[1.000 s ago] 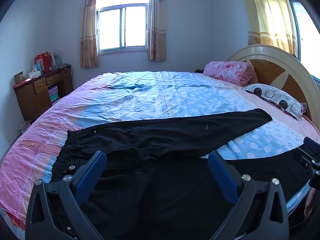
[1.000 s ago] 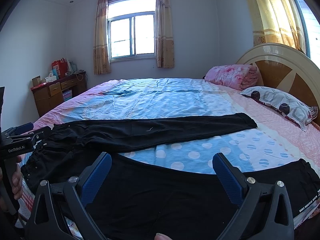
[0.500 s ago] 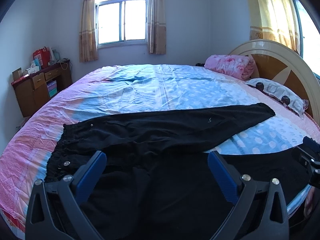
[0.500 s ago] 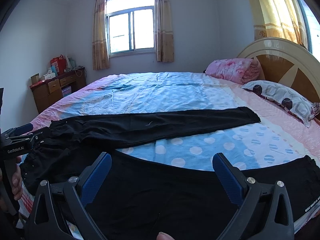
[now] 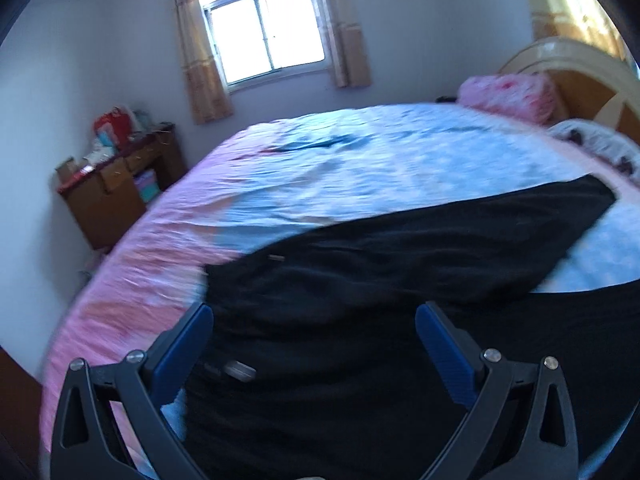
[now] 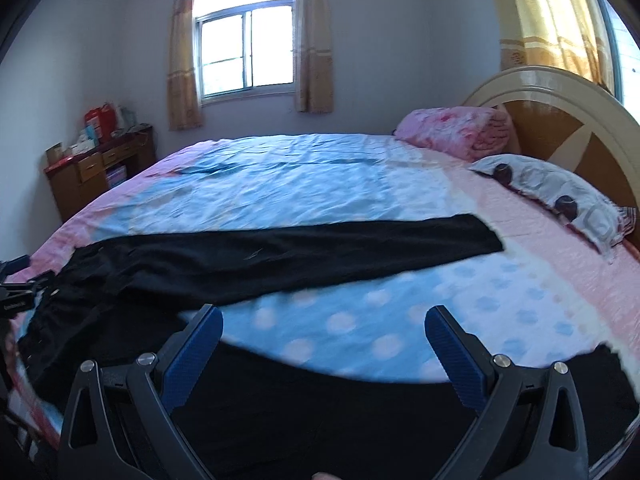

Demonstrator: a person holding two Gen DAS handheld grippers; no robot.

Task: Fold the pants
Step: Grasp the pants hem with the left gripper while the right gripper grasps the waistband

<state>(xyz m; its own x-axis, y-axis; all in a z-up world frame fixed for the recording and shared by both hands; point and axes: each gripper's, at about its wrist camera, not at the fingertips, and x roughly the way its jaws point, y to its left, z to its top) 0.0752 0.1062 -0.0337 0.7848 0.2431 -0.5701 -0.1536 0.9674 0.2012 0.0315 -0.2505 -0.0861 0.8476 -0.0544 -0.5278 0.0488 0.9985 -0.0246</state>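
Black pants [image 5: 400, 264] lie spread on the bed, waist to the left, the two legs splayed apart to the right. In the right wrist view the far leg [image 6: 280, 256] stretches across the sheet and the near leg [image 6: 360, 420] runs along the front edge. My left gripper [image 5: 314, 320] is open and empty, just above the waist end. My right gripper [image 6: 324, 324] is open and empty, above the near leg. The left gripper also shows at the left edge of the right wrist view [image 6: 18, 292].
The bed [image 6: 304, 172] has a blue and pink sheet. A pink folded quilt [image 6: 456, 130] and a patterned pillow [image 6: 560, 200] lie by the headboard [image 6: 560, 120] at the right. A wooden desk [image 6: 96, 168] with boxes stands at the left wall.
The left gripper has swung left and tilted down toward the waist end, blurring its view. The right gripper has dipped slightly. The pants have not moved.
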